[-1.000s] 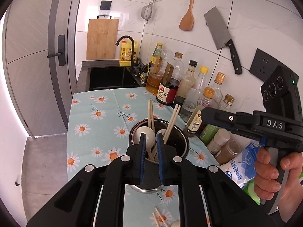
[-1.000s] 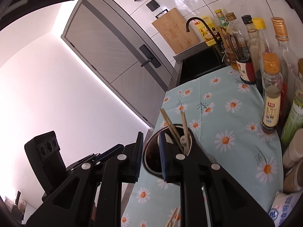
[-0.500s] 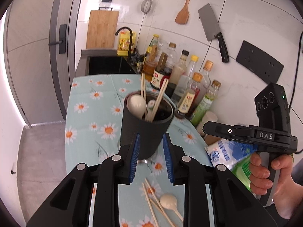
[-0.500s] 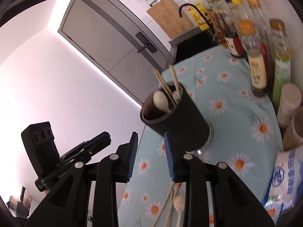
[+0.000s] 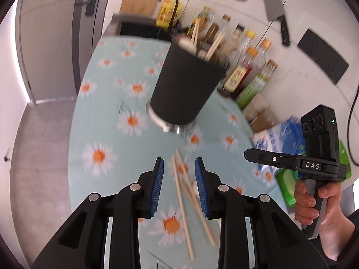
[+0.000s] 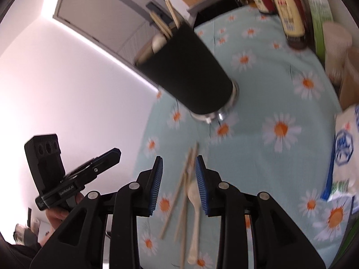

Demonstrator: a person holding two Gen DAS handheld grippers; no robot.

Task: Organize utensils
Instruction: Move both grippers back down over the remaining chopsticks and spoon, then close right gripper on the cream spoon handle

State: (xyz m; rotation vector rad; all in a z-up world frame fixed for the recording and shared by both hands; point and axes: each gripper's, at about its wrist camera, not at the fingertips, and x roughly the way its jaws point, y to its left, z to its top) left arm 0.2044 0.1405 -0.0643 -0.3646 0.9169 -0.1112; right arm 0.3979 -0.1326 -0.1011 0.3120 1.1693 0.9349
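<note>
A black utensil holder (image 5: 187, 85) stands on the daisy tablecloth (image 5: 107, 121) with chopsticks and a white spoon in it; it also shows in the right wrist view (image 6: 186, 74). Loose chopsticks (image 5: 182, 204) lie on the cloth in front of it, and in the right wrist view (image 6: 181, 192) a white spoon (image 6: 195, 210) lies beside them. My left gripper (image 5: 179, 187) is open and empty above the loose chopsticks. My right gripper (image 6: 179, 186) is open and empty above the chopsticks and spoon; it also appears at the right of the left wrist view (image 5: 249, 154).
A row of sauce bottles (image 5: 244, 67) and jars lines the wall behind the holder. Blue and green packets (image 5: 282, 139) lie at the right. A sink (image 5: 139, 29) sits at the far end. The table's left edge drops to the floor (image 5: 40, 157).
Both grippers have pulled back from the holder and opened wider. They now hover over the loose chopsticks and spoon in front of it.
</note>
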